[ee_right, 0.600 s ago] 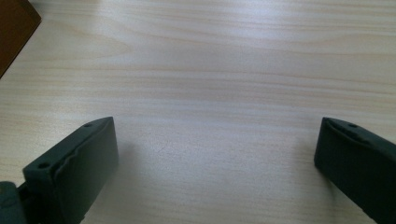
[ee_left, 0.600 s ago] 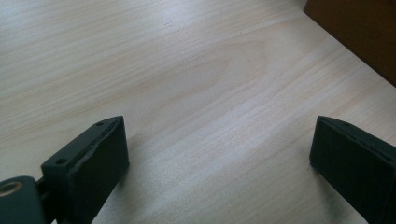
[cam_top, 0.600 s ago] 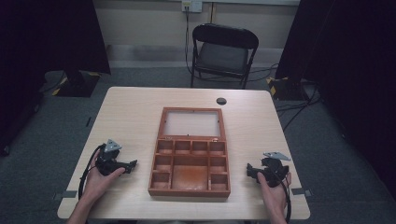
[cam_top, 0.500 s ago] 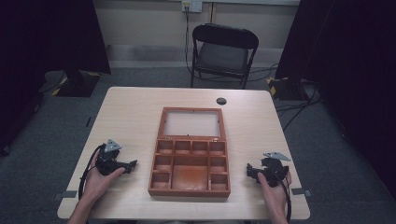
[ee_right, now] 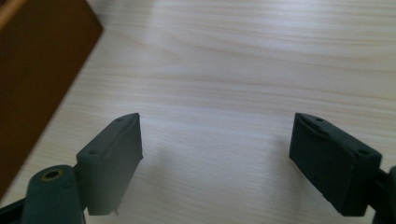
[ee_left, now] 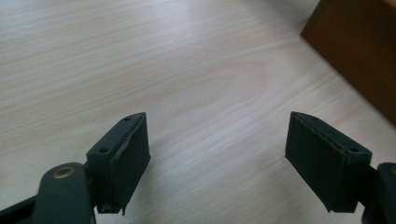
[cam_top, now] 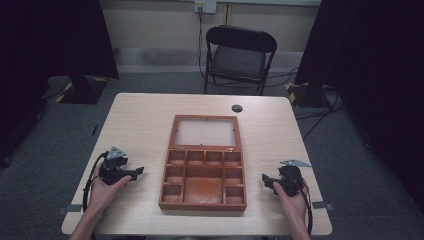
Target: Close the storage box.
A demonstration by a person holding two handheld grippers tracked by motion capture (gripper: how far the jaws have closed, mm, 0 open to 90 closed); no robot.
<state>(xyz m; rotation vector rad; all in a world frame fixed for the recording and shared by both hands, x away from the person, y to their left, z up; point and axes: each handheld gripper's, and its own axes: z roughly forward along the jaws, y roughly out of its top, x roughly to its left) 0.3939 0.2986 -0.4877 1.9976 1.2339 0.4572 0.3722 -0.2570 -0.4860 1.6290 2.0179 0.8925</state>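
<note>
Symmetry decides this: we see the reddish-brown wooden compartment box (cam_top: 204,177), glass-paned lid laid open, lying lengthwise away from us between the left gripper (cam_top: 136,173) and right gripper (cam_top: 266,180), equally near both (jaws spread, holding nothing) on the pale wooden table (cam_top: 140,120).

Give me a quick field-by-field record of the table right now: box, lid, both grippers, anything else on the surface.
surface: light wooden table
box: reddish-brown wooden compartment box, centre of table, compartments look empty
lid: glass-panelled lid, open, lying flat on the far side of the box
left gripper: jaws open, holding nothing, resting left of the box, pointing toward it
right gripper: jaws open, holding nothing, resting right of the box, pointing toward it
other item: small dark round object near the far edge, too small to identify
behind table: black folding chair
</note>
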